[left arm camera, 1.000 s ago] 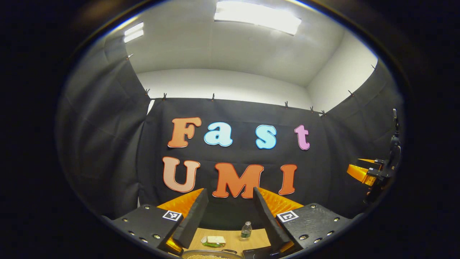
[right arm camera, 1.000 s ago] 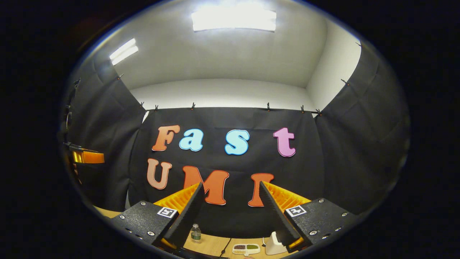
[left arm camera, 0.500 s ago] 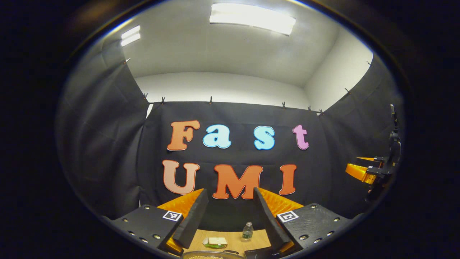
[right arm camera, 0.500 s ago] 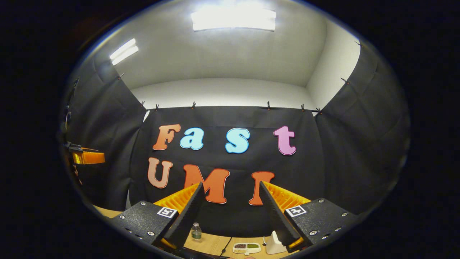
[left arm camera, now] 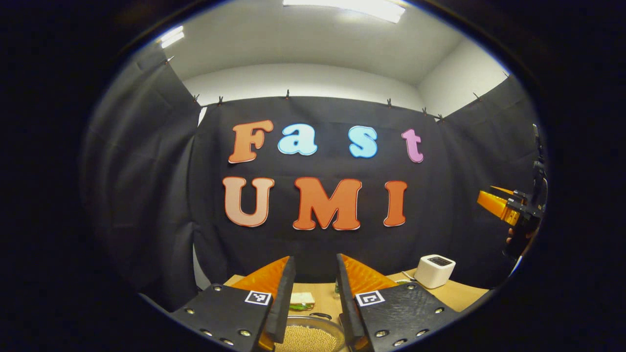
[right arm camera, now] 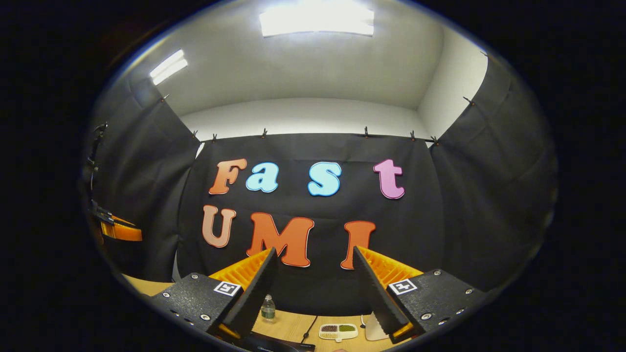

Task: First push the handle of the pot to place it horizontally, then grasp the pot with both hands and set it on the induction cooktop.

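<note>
One wooden table (left arm camera: pixel 459 292): one pot (left arm camera: pixel 308 337), one bottle (right arm camera: pixel 267 309). Left gripper (left arm camera: pixel 314 274) narrowly parted, right gripper (right arm camera: pixel 313 269) spread, both empty.

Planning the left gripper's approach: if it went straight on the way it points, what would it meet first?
Probably the booth's black cloth wall, well above the pot of grains low between the left gripper jaws; depth is unclear.

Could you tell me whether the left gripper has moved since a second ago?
Yes. The left gripper has tipped downward: the booth wall sits higher in its view, and its fingers stand closer together.
</note>
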`<action>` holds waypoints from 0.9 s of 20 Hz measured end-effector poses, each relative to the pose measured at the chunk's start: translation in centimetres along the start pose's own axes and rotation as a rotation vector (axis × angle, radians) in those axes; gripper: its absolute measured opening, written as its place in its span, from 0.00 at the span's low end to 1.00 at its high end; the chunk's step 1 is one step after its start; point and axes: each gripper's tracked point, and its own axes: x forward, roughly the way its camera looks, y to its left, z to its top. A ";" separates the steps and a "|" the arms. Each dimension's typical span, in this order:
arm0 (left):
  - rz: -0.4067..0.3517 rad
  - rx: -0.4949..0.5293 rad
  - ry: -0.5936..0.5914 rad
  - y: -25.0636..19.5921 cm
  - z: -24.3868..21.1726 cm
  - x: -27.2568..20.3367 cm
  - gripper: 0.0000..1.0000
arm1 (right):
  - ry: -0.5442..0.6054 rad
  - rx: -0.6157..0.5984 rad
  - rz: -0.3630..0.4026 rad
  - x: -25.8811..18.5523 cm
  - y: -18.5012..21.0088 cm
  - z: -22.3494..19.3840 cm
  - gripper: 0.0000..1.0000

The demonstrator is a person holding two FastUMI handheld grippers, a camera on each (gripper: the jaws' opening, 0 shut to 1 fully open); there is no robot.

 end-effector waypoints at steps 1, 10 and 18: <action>0.009 -0.007 0.034 0.5 -1.3 -0.1 0.42 | 0.000 0.000 0.000 0.0 0.1 -0.3 0.94; 0.028 -0.104 0.427 2.4 -14.9 -1.9 0.10 | 0.025 -0.023 0.026 -0.7 2.2 -4.3 0.94; 0.083 -0.331 0.921 3.4 -28.6 -8.2 0.04 | 0.075 -0.027 0.046 -0.7 3.8 -8.2 0.95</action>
